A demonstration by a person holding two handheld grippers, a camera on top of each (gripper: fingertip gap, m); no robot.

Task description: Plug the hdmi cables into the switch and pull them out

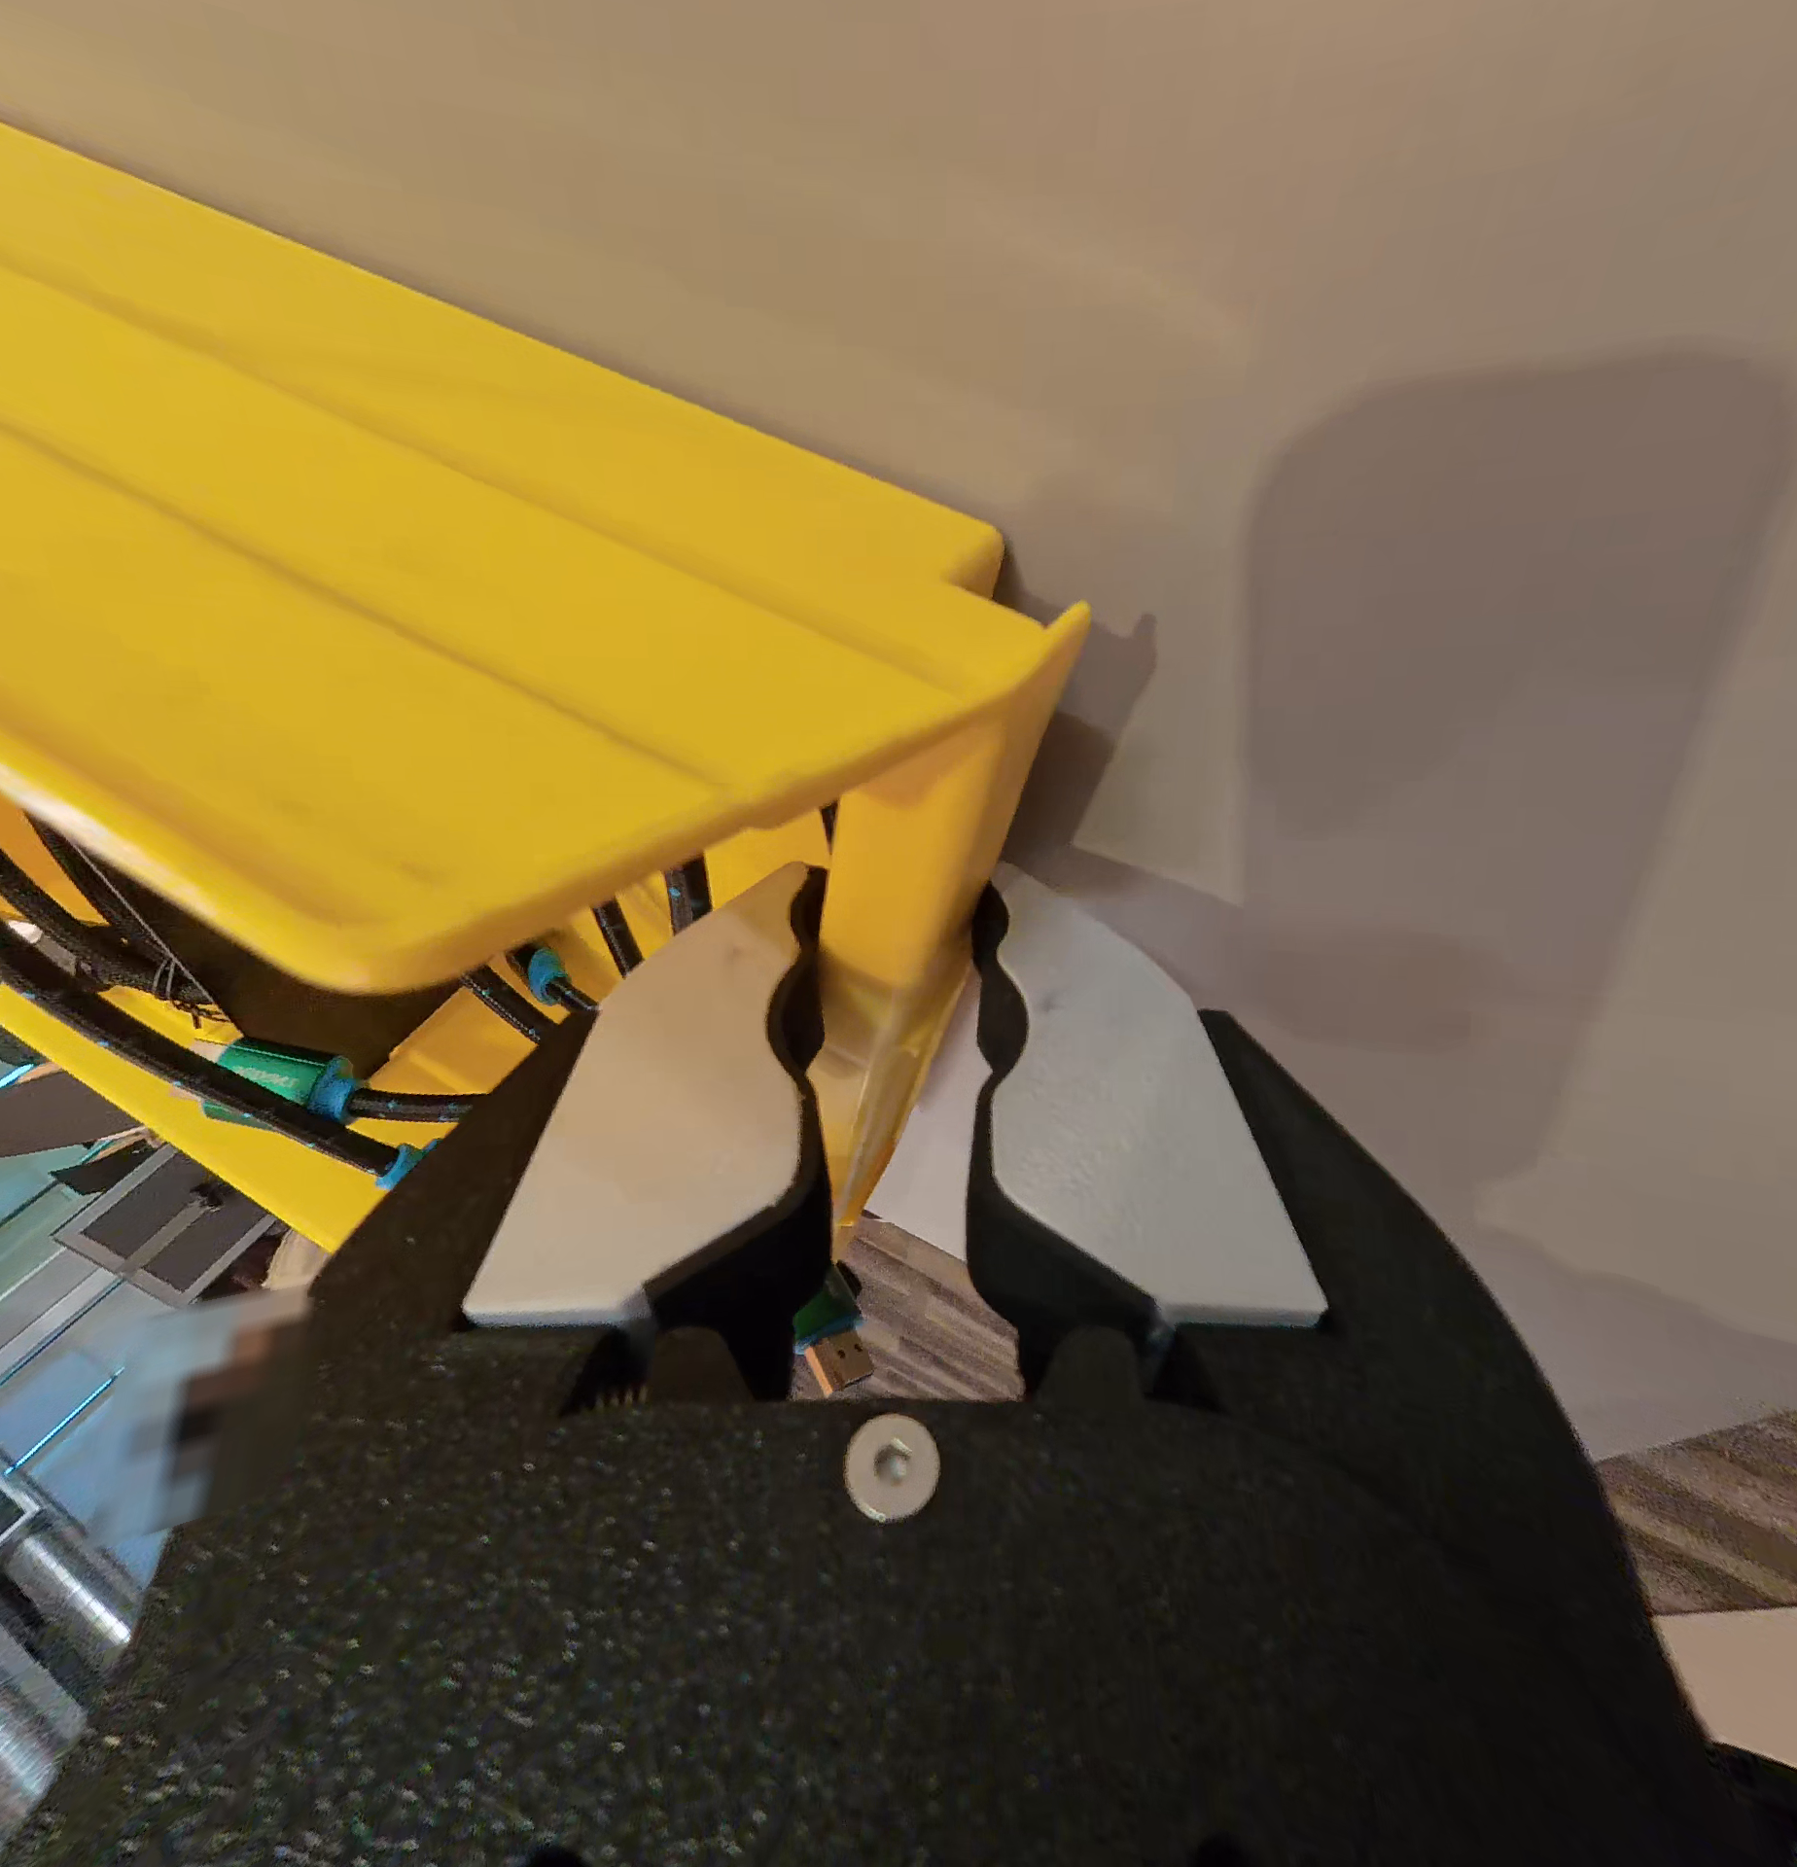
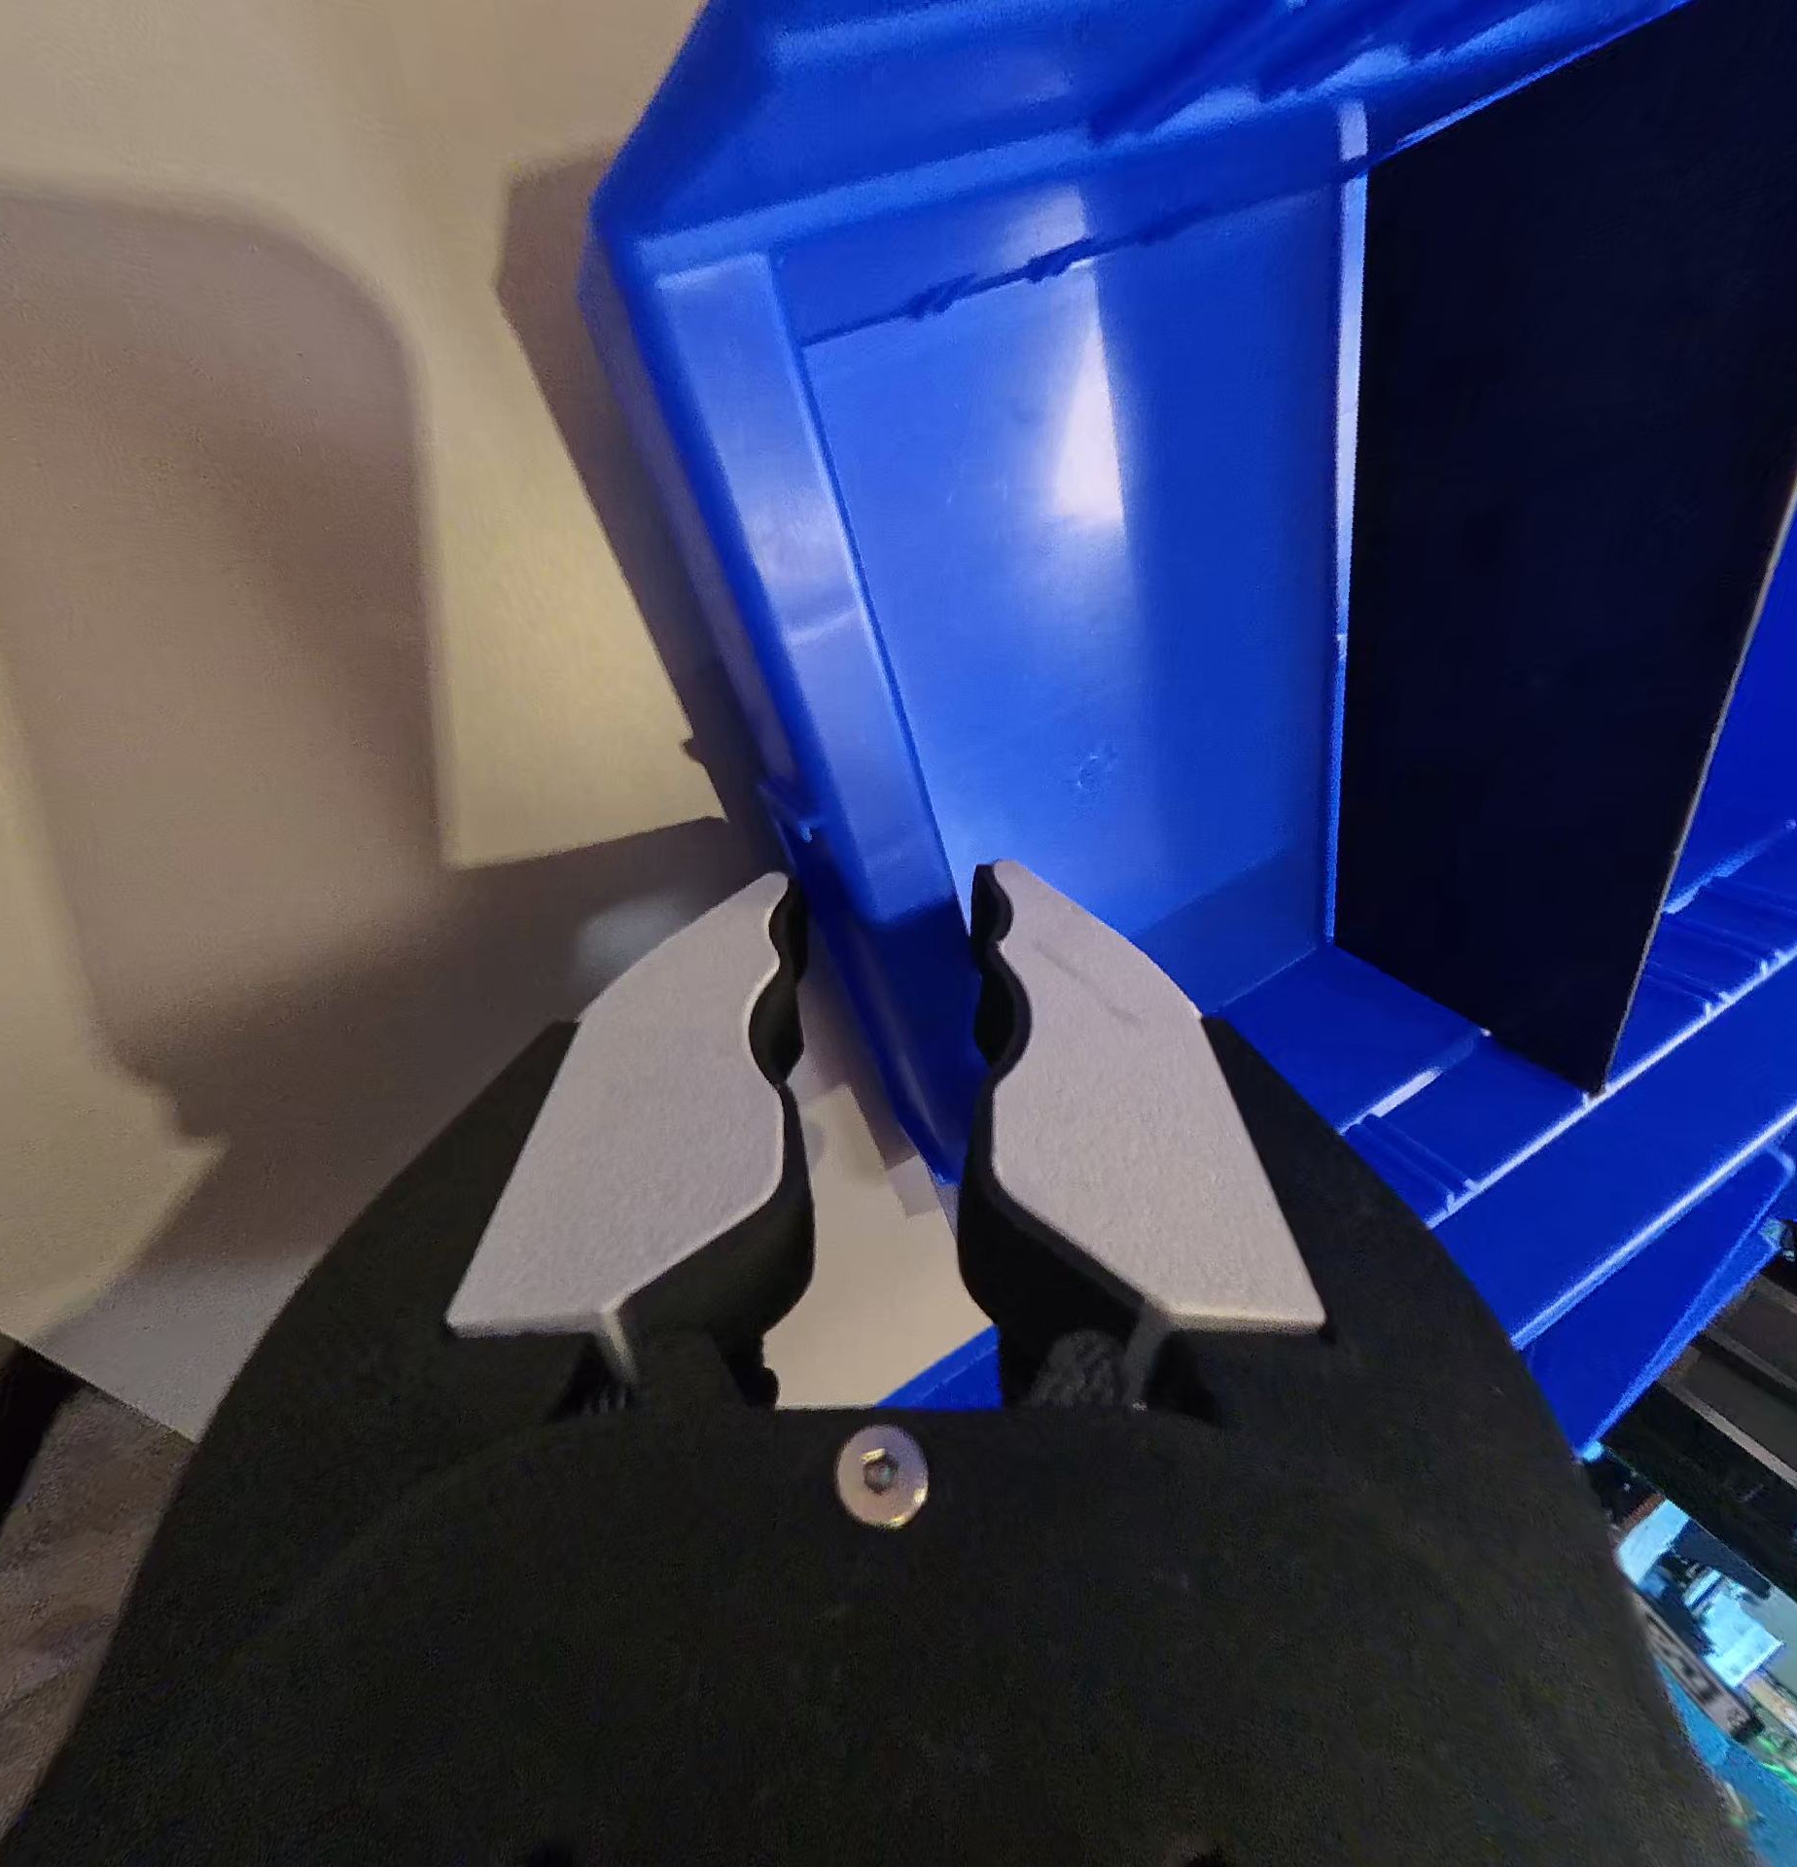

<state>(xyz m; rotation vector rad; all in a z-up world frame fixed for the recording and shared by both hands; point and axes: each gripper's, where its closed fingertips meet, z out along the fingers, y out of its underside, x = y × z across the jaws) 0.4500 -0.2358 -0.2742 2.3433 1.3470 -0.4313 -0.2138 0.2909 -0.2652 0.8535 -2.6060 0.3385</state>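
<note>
My left gripper (image 1: 894,899) is shut on the side wall of a tilted yellow bin (image 1: 369,606), one finger inside and one outside. Black braided HDMI cables (image 1: 410,1106) with green and teal connector ends (image 1: 268,1081) lie in the bin. One green plug with a metal tip (image 1: 839,1349) shows low between my fingers. My right gripper (image 2: 884,889) is shut on the left wall of a tilted blue bin (image 2: 975,556) that holds a black divider panel (image 2: 1541,505). No switch shows in either view.
A beige wall (image 1: 1278,202) stands close behind both bins and carries the grippers' shadows. Striped carpet (image 1: 1733,1515) lies below at the right. Metal threaded parts (image 1: 26,1616) sit at the lower left of the left wrist view.
</note>
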